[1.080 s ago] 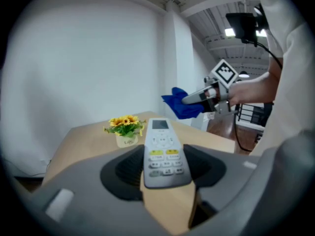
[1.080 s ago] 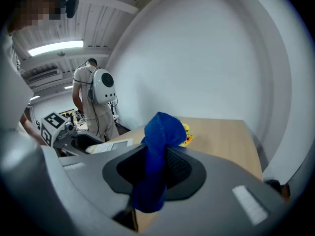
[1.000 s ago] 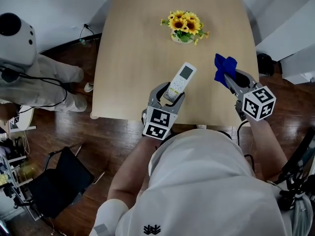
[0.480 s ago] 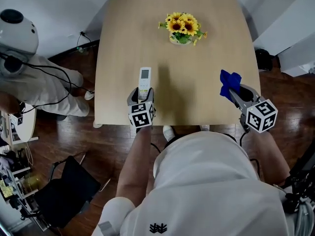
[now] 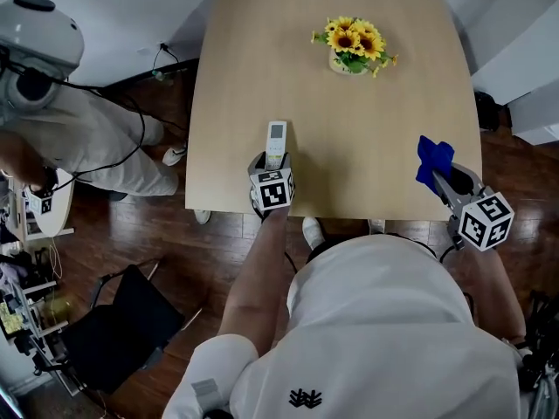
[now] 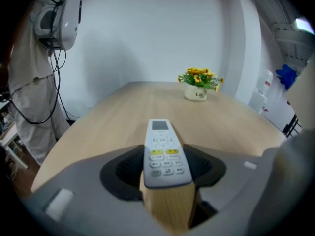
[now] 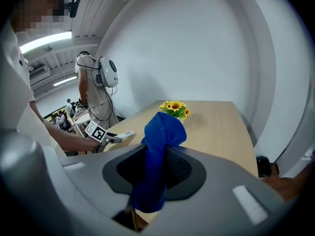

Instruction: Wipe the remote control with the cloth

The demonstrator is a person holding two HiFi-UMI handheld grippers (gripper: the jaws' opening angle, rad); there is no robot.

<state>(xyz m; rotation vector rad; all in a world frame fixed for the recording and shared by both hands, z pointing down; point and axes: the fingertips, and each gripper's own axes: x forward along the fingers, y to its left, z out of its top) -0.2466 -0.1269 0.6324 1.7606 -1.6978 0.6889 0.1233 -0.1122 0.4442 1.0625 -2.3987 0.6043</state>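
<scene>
Bright, even indoor light; soft shadows on the table (image 5: 349, 129); fisheye-warped, dark-cornered gripper views.

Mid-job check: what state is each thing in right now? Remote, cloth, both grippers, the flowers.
remote control: buttons up, clamped by its near end, apart from the cloth.
cloth: bunched, sticking up out of the right jaws.
left gripper: shut on the remote control.
right gripper: shut on the cloth.
sunflower pot: upright at the far side of the table.
</scene>
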